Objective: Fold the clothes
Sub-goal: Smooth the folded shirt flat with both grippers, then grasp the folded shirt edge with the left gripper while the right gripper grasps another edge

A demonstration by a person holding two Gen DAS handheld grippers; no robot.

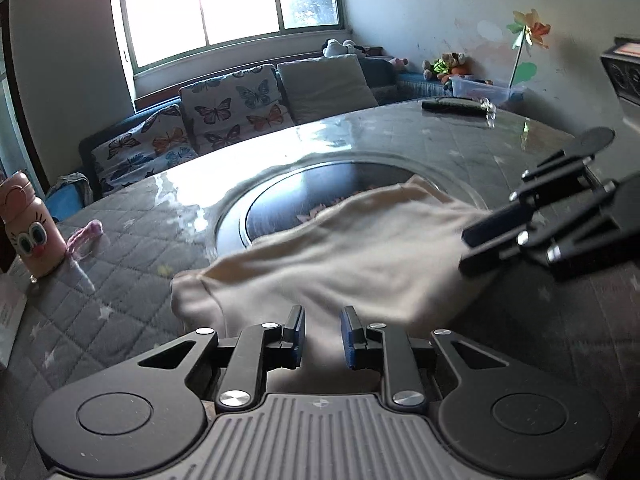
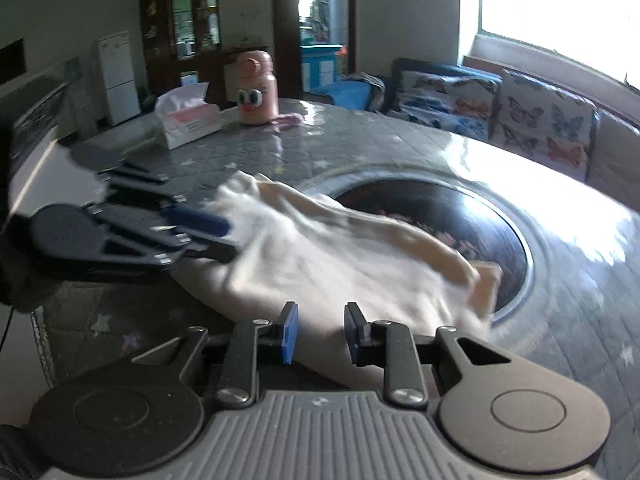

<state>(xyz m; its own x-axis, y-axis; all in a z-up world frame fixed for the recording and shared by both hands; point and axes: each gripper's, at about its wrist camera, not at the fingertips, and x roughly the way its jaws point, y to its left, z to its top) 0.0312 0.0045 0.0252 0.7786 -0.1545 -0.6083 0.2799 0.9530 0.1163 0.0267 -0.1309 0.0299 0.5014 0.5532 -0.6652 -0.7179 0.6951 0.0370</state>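
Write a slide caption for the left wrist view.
Open left tongs over cream garment on quilted table.

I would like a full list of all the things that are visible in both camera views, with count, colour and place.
garment: one, cream, lying partly over the dark disc
table: one, grey quilted cover under a glossy sheet
dark disc: one, black, table centre
bottle: one, pink with cartoon face, far table edge
tissue box: one, white and pink, beside the bottle
butterfly cushions: several, white with coloured butterflies, on the sofa under the window
pinwheel: one, multicoloured, by the wall
left gripper: one, black with blue pads, open over the garment
right gripper: one, black with blue pads, open over the garment
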